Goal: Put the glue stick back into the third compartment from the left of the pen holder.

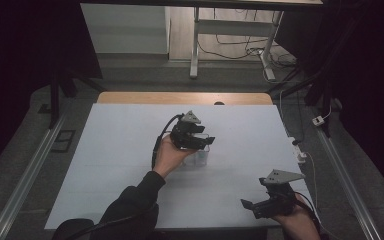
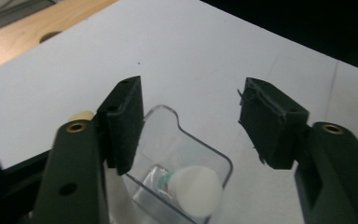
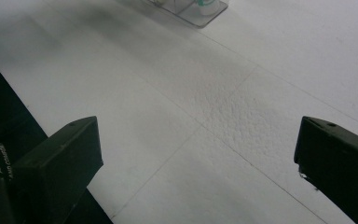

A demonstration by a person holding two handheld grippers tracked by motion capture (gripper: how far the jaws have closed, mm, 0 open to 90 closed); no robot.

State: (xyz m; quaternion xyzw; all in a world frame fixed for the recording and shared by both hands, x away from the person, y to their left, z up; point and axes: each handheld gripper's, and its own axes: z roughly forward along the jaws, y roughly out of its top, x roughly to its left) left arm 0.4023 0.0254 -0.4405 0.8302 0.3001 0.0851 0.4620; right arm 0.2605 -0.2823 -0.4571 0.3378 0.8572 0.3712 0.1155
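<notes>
**Item: clear box with white-capped bottle, left gripper over it, release or approach stage**

- **Box** [image 1: 202, 156]: transparent, open-topped, standing mid-frame in the high view, right of centre on the white table [image 1: 110, 165]. In the left gripper view it sits at bottom centre, its notched rim rising between the jaws.
- **Bottle** [image 2: 196, 190]: small, white cap, greenish band; lies inside the box, cap toward the camera.
- **Left gripper** [image 1: 200, 140]: directly above the box. Jaws stand apart; one pad lies just beside the box's wall, the other well clear. No clamp visible.
- **Right gripper** [image 1: 254, 206]: lower right of the high view, near the table's front edge. Jaws wide apart over bare surface, nothing between them. The box shows at its view's top edge [image 3: 191, 11].

**Step judged:** bottle appears already placed in the box; left jaws seem freed from it.

**Next move calls for:** a straight lift clear of the rim, so that the near pad does not drag or tip the light box.

**Room:** bare table on all sides of the box; wooden strip [image 1: 180, 98] at the far edge, well away. Right hand close to the front edge, little margin there.
</notes>
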